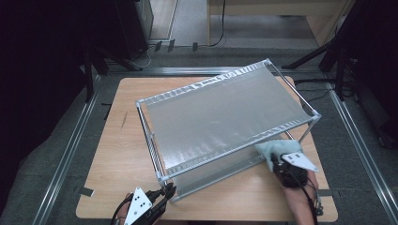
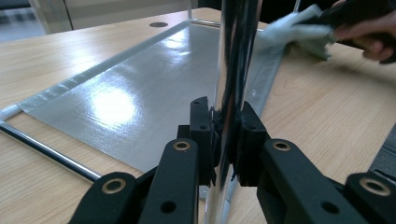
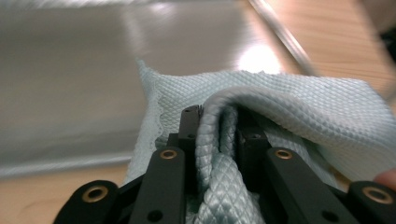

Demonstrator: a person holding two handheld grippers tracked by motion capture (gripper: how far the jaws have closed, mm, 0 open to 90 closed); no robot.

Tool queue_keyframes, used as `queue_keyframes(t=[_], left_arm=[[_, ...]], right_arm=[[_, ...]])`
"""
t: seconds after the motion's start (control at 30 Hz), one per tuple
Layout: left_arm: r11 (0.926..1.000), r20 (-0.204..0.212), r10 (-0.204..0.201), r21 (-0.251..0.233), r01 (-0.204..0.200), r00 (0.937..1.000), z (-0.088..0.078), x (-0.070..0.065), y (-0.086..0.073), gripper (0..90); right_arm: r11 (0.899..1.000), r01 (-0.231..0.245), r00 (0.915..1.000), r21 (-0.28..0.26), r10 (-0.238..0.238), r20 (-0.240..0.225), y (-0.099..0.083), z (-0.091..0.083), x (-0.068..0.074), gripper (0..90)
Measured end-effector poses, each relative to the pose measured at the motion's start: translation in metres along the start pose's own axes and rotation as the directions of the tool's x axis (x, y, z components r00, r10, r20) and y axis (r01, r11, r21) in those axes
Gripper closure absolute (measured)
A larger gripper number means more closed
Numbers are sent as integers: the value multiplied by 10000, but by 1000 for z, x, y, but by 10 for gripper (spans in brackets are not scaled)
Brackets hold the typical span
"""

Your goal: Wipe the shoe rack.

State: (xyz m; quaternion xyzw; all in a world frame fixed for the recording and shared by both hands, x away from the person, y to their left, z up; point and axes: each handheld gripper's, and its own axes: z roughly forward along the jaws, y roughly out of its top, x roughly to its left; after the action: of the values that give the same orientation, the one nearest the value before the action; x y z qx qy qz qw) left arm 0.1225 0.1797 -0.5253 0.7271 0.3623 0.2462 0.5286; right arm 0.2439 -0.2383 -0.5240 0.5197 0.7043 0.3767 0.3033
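Chrome rack post (image 2: 232,70) clamped in left jaws; right jaws pinch unlabelled cloth (image 3: 289,107).

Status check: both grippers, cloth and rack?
Left gripper shut on rack post. Right gripper shut on cloth, at the rack's near right edge. Nothing in the way.

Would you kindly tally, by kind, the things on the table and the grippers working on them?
Metal shelf rack: 1
Light blue cloth: 1
Grippers: 2, left gripper shut on the rack's corner post, right gripper shut on the cloth
Total: 4
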Motion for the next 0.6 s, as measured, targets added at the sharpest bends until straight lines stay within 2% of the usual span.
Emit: queue_keyframes(t=[0.03, 0.1, 0.13, 0.17, 0.2, 0.27, 0.3, 0.37, 0.43, 0.5, 0.6], left_arm=[[10000, 3, 0, -11, 0, 10000, 0, 0, 0, 813], [10000, 27, -4, 1, 4, 10000, -1, 0, 0, 813], [10000, 31, -13, 0, 13, 10000, -1, 0, 0, 813], [10000, 39, 6, 23, -6, 10000, -1, 0, 0, 813], [10000, 41, -9, 25, 9, 10000, -2, 0, 0, 813], [10000, 48, -13, 25, 13, 10000, -2, 0, 0, 813], [10000, 52, -13, 24, 13, 10000, -2, 0, 0, 813], [10000, 45, -17, 28, 16, 10000, -2, 0, 0, 813], [10000, 42, -16, 30, 16, 10000, -2, 0, 0, 813], [10000, 41, -12, 29, 12, 10000, -2, 0, 0, 813], [10000, 44, -12, 22, 12, 10000, -1, 0, 0, 813]], right_arm=[[9979, 646, 9966, -77, -650, -509, -1, 5, 16, 741], [9973, 452, 9904, -586, -524, -1278, 3, 2, 21, 740], [9958, 151, 9854, -905, -302, -1677, 6, -2, 21, 739], [9938, -102, 9830, -1103, -103, -1836, 9, -5, 20, 733], [9920, -154, 9850, -1250, -64, -1723, 12, -7, 19, 723], [9915, -302, 9926, -1263, 149, -1202, 13, -7, 12, 685], [9927, -382, 9966, -1142, 295, -766, 12, -4, 7, 662], [9969, -391, 9991, -681, 400, 114, 5, 5, -4, 634], [9989, -389, 9966, -242, 405, 711, -3, 15, -15, 568], [9991, -417, 9946, 54, 410, 949, -8, 20, -23, 479], [9995, -299, 9908, 82, 285, 1325, -7, 18, -29, 368]])
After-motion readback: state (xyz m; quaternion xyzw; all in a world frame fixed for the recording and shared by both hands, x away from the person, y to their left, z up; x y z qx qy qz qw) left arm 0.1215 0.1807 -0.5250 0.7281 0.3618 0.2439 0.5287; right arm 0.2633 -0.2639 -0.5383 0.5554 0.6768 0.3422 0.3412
